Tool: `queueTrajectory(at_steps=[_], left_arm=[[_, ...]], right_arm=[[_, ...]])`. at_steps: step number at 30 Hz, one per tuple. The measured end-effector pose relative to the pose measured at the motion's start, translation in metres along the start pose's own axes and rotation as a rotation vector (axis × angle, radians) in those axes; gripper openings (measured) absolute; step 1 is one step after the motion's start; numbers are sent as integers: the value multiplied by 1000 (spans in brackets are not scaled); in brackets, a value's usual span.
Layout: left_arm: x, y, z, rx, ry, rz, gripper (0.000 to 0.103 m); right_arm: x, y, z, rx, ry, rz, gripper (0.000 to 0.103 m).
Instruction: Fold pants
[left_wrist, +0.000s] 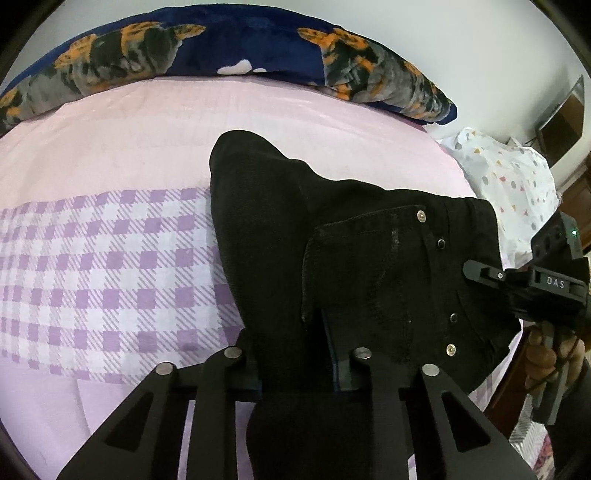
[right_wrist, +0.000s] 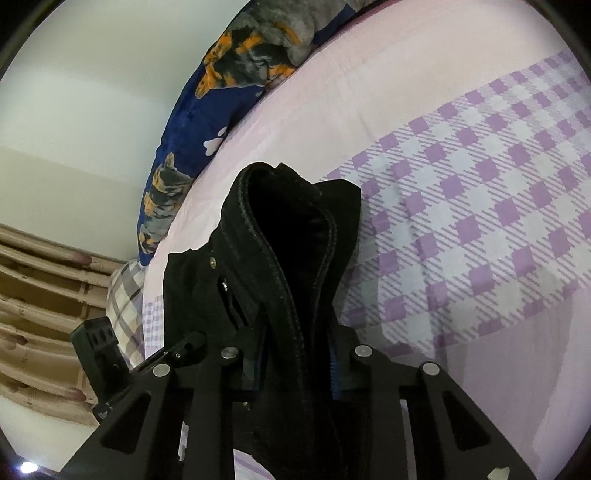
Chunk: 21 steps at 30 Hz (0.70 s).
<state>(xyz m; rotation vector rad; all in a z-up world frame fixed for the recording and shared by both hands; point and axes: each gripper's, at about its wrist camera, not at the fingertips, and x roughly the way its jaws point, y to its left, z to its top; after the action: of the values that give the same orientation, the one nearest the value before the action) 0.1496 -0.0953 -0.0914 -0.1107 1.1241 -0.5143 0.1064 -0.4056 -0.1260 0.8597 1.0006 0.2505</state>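
Both grippers (left_wrist: 295, 369) (right_wrist: 291, 369) clamp black pants (left_wrist: 332, 258) above bed (left_wrist: 110, 147).

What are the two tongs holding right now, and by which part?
Both grip the black denim pants: left tongs on fabric below the pocket, right tongs on a thick seamed fold.

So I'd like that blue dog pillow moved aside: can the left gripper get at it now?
Probably not: the left gripper is shut on the black pants, and the blue dog pillow lies across the bed.
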Motion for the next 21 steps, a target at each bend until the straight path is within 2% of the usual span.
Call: queueTrajectory(at_steps=[7, 21], left_arm=[[-12, 2, -2, -14, -21, -22, 15], [-51, 10, -17, -36, -51, -60, 14]], right_arm=[[-7, 19, -6, -3, -37, -14, 22], [-8, 52, -23, -14, -26, 10, 21]])
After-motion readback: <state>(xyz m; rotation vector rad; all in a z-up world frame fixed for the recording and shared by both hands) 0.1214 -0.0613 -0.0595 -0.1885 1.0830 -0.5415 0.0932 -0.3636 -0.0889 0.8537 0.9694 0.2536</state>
